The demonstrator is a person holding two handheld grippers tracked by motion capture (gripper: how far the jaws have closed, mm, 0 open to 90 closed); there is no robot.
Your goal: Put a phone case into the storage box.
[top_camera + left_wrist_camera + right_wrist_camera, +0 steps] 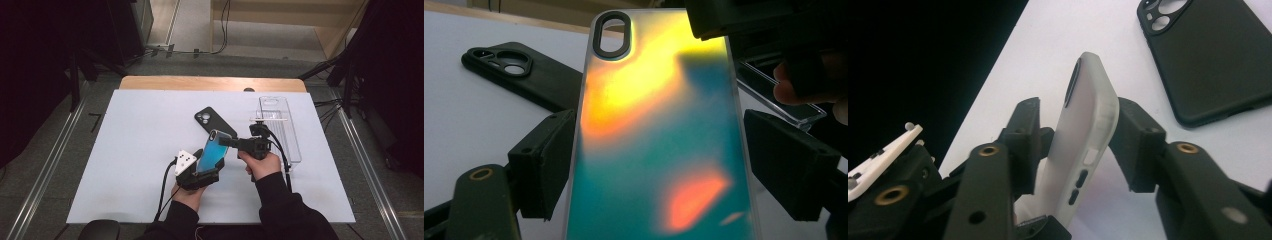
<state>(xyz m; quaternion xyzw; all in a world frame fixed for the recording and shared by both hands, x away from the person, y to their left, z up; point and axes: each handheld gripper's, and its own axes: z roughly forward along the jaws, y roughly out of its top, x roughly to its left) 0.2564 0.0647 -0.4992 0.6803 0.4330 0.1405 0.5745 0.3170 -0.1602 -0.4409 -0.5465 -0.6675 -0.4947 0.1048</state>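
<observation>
So the iridescent phone case (212, 150) is being held up off the bench (125, 165), tilted, with its lower end taken by the left tool (206, 175) and its upper end met by the right tool (226, 142). In the left gripper view the two pads (541, 165) are seen sitting either side of the case with slivers of gap along the long edges, so whether it's actually clamped or just cradled can't be told for sure. In the right gripper view the case's frosted edge (1088, 145) is pinched between the right tool's jaws, which are closed on it near the side buttons.

What could go wrong: the case is soft and glossy, so if it's squeezed harder it could be bowed or popped out sideways, and if the left hold really is loose, it could be twisted out the moment the right tool pulls. A drop wouldn't be far, but it'd land on or beside the black phone case (214, 121) lying flat just beyond, and that could get knocked across the bench.

Further back, the clear plastic box (279, 127) stands close behind the right tool, so it could easily be clipped by a backward swing or snagged by the trailing cable (286, 160).
</observation>
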